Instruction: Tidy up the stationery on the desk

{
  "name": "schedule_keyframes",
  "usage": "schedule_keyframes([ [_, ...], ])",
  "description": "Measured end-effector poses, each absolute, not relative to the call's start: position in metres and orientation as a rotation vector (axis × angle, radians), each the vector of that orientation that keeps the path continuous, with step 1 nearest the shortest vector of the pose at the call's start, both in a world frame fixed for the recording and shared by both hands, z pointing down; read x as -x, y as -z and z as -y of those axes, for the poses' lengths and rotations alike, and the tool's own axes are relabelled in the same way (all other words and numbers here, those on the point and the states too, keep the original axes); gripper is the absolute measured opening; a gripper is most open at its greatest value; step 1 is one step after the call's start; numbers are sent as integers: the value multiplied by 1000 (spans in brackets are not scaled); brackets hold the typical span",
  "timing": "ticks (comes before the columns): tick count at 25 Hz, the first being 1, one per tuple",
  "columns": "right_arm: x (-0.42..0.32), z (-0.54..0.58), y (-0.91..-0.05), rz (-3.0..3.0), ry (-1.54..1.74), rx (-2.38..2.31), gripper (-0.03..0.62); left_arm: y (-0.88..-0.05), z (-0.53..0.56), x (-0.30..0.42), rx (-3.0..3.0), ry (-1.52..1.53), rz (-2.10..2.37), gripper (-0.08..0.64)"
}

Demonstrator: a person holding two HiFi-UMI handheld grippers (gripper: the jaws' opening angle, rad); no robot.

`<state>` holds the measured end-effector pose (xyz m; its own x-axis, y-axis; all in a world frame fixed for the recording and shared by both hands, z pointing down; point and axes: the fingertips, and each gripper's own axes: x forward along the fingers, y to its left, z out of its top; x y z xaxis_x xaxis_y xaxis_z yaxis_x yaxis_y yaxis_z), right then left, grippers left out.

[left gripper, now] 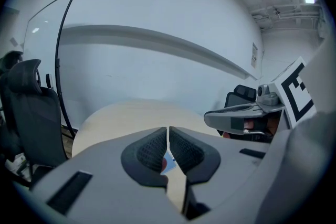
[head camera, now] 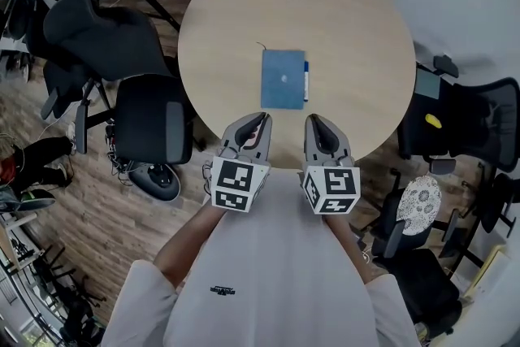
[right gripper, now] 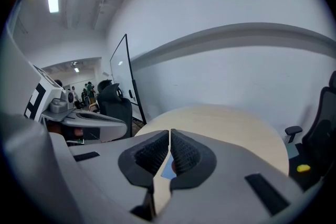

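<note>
Quick read of where you're at: both grippers are parked side by side over the near edge of the round worktop (head camera: pixel 341 20), right in front of your chest, and neither one is carrying anything. The left gripper (head camera: pixel 263 118) has its jaws clenched together with only a hairline slit between the pads, and the left gripper view shows nothing caught in there. Same deal with the right gripper (head camera: pixel 312 120): jaws pressed together, empty.

The stationery sits just beyond the tips, roughly mid-worktop. There's a blue notebook (head camera: pixel 283 79) lying flat and closed. A pen (head camera: pixel 305 82) runs along its right edge, parallel to it and either touching or a hair off; I can't tell which. A thin cord (head camera: pixel 262 47) pokes out at the notebook's far left corner. I don't see anything else on the worktop.

My guess is you're between steps, not mid-grab. The two things already look lined up, so either the tidy is done or you're about to start; no way to say from this alone.

If there's more to do, the next move calls for opening a pair of jaws first. The pen is the fiddly one: thin, low and snug against the cover. Come down with the right jaws straddling it across its width, and mind you don't shove the notebook. The notebook lies flat, so it'll probably want pinching at a corner or edge.
</note>
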<state>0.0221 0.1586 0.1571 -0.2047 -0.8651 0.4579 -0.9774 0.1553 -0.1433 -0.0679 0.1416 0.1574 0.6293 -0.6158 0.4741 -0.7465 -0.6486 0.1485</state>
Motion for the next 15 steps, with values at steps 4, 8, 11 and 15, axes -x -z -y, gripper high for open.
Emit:
schedule_keyframes([
  [4,-15,-159,-157,2160,-607,-1787,40,-158,-144,77,-2516,-553,1100,31],
  [8,-14,-158,-156,2159,-602,-1789,41,-160,-144,80,-2503,-550,1100,30],
  [11,-15,-159,-157,2155,-597,-1784,41,-160,-145,79,-2503,-545,1098,29],
  [15,-12,-156,-159,2143,-604,-1788,41,-161,-142,85,-2502,-544,1094,29],
])
